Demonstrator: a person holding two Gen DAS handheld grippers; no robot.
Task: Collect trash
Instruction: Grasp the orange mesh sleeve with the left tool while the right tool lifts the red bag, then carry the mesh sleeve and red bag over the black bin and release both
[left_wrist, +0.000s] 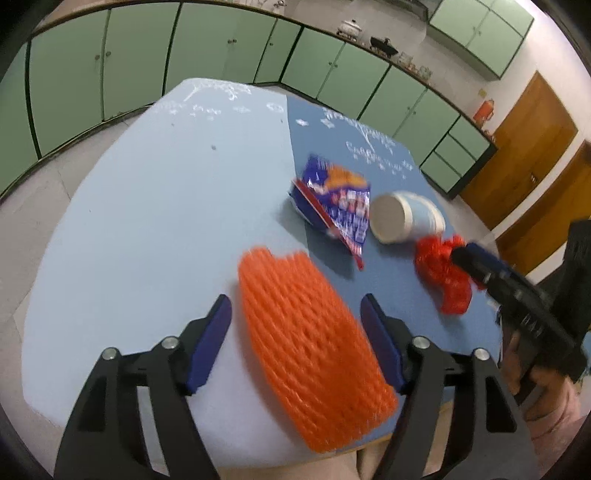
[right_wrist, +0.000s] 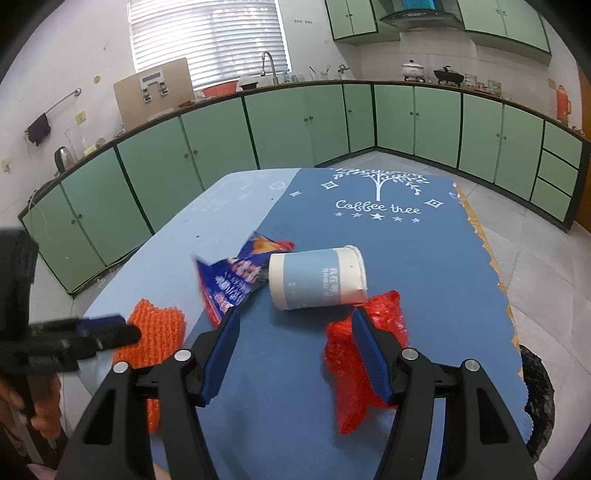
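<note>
Blue table (left_wrist: 147, 221) in a green-cabinet kitchen, trash scattered.
My left gripper (left_wrist: 295, 343) stands open astride the orange net (left_wrist: 306, 350), lengthwise between its pads, untouched; my right gripper (right_wrist: 295, 354), open, hangs beside the red wrap (right_wrist: 354, 384).

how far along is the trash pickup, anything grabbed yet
Nothing looks collected: four pieces lie on the table. The left tool is open around the orange foam net, pads not pressing. The right tool is open, empty, beside the red net. The snack wrapper and tipped paper cup are untouched.
</note>
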